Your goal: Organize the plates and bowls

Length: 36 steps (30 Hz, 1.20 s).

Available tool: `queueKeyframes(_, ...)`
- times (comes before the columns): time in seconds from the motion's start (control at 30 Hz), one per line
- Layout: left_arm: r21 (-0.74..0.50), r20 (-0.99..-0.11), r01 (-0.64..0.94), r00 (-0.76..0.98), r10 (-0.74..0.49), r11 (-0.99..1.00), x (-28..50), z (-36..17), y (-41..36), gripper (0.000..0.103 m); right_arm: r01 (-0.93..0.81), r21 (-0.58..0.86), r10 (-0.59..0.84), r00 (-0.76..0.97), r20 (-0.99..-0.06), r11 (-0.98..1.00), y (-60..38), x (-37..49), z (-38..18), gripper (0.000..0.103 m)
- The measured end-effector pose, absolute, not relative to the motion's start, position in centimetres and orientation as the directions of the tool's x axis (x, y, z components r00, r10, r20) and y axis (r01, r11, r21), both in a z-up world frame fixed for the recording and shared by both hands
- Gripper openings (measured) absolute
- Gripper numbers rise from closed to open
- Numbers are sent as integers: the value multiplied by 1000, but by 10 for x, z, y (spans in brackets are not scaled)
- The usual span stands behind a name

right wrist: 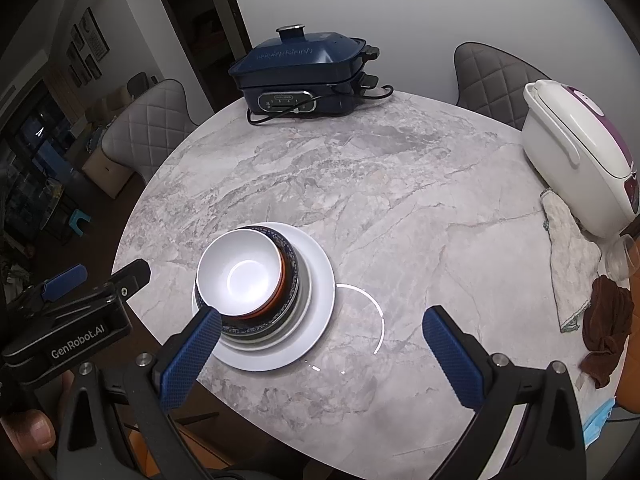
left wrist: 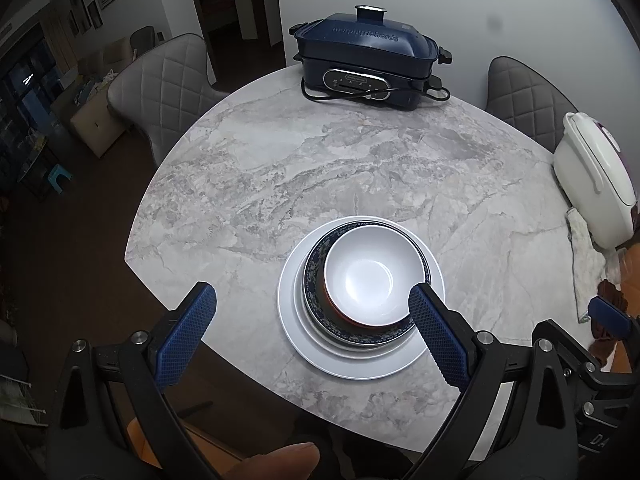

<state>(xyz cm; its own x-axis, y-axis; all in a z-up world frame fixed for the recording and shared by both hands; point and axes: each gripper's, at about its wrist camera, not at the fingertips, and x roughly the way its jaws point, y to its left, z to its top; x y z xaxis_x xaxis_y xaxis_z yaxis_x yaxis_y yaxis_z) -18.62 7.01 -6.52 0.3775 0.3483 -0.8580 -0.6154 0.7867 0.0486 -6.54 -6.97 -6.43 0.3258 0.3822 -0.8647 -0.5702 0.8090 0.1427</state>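
Dishes stacked near the table's front edge, both grippers spread and empty.

Left wrist view: the left gripper hovers with jaws wide apart, holding nothing; between its fingers sits the white bowl, nested in a blue-patterned plate on a large white plate on the marble table. A blue electric cooker stands at the far edge.
Right wrist view: the right gripper also gapes empty over bare tabletop, the stack just left of it, the white bowl uppermost; a white rice cooker and cloths lie to the right.

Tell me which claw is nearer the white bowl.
Left. The left claw sits open just before the white bowl; the right claw hangs open off to the bowl's right.
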Motion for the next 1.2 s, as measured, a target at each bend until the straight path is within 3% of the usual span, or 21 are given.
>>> queueKeyframes(1.2, 52, -859, -616, 374, 350, 786, -190, -68, 58, 97, -566, 143, 381, 327, -865, 812, -74, -66, -66, 103)
